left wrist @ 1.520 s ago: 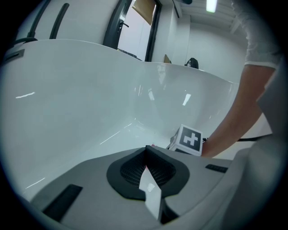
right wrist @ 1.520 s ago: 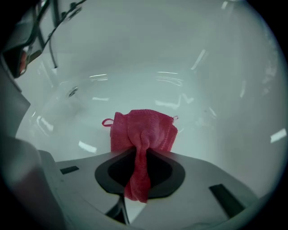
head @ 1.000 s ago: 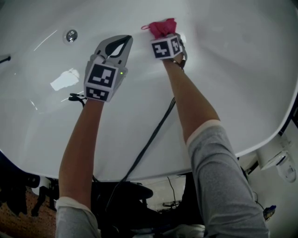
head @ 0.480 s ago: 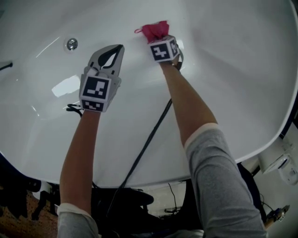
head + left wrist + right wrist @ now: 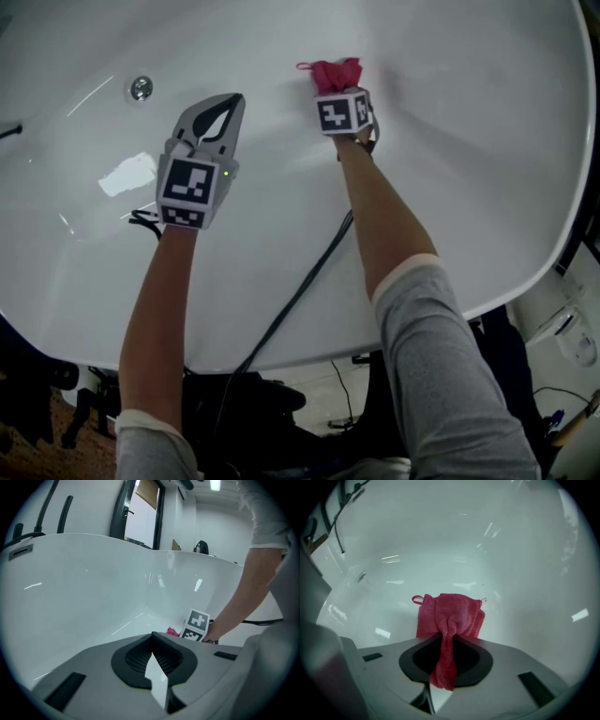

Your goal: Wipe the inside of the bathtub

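Since half a second ago, the right gripper (image 5: 339, 94) and the pink cloth (image 5: 336, 73) have been shifted a little to the right across the bathtub (image 5: 450, 169), away from the drain (image 5: 141, 88). The left gripper (image 5: 225, 105) is found at nearly the same spot as before.

In the right gripper view, the jaws of the right gripper (image 5: 446, 637) are seen closed on the cloth (image 5: 450, 613). A narrow fold is pinched between them and hangs down behind the tips, while the rest is spread out in front, pressed against the white inner surface of the tub (image 5: 520, 564). A small loop is seen at the cloth's upper left corner. The drain (image 5: 361, 577) is seen well off to the left in that view.

In the left gripper view, the jaws of the left gripper (image 5: 152, 637) are seen brought together at the tips, with nothing held between them. The gripper is held over the tub's wall (image 5: 93, 588); whether it touches the surface cannot be told. The cloth (image 5: 172, 631) is glimpsed just beyond the tips, beside the marker cube of the right gripper.

In the head view, both grippers are reached into the tub on outstretched arms, the left one between the drain and the cloth. A dark cable (image 5: 300, 286) is run from the right gripper down over the tub's near rim.
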`<state>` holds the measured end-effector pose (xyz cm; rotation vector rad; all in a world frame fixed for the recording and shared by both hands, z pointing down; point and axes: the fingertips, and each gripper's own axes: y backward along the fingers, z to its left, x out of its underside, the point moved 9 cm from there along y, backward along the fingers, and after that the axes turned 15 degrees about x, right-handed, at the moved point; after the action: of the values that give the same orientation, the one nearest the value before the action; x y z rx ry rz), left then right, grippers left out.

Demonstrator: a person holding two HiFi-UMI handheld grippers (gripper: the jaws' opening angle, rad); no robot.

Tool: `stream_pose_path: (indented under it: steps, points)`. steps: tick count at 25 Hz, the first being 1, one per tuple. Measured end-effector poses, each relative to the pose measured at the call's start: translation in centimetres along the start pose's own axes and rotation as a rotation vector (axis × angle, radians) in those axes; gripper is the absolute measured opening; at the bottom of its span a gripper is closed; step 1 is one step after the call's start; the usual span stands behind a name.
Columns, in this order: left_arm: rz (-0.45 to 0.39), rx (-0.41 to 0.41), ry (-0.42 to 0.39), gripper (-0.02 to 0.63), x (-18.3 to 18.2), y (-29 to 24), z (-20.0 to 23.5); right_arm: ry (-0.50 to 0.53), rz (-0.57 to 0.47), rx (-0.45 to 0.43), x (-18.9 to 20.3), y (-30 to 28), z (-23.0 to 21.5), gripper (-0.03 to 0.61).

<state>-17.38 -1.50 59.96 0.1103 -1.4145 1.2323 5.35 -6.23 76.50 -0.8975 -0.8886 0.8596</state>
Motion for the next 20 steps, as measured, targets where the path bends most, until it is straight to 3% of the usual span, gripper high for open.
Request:
stream_pose_path:
  steps: [5, 7, 9, 12, 17, 20]
  points:
    - [0.011, 0.013, 0.005, 0.005, 0.1, -0.4, 0.0, 0.204, 0.013, -0.221, 1.7, 2.5, 7.5, 0.069]
    - [0.004, 0.029, -0.009, 0.005, 0.0, -0.5, -0.2, 0.240, 0.034, -0.301, 2.2, 3.1, 9.5, 0.070]
    - [-0.004, 0.041, -0.026, 0.005, -0.3, -0.5, -0.6, 0.245, 0.048, -0.323, 2.6, 3.2, 9.5, 0.069]
    - [0.000, 0.055, -0.042, 0.005, -0.7, -0.5, -1.3, 0.227, 0.077, -0.253, 3.1, 2.3, 6.5, 0.069]
    - [-0.011, 0.060, -0.031, 0.005, -0.8, -0.5, -1.7, 0.149, 0.179, 0.037, 4.8, 0.7, -1.0, 0.070]
    - [-0.011, 0.059, -0.029, 0.005, -0.5, -0.3, -1.5, 0.095, 0.243, 0.090, 5.9, 0.5, -2.5, 0.069]
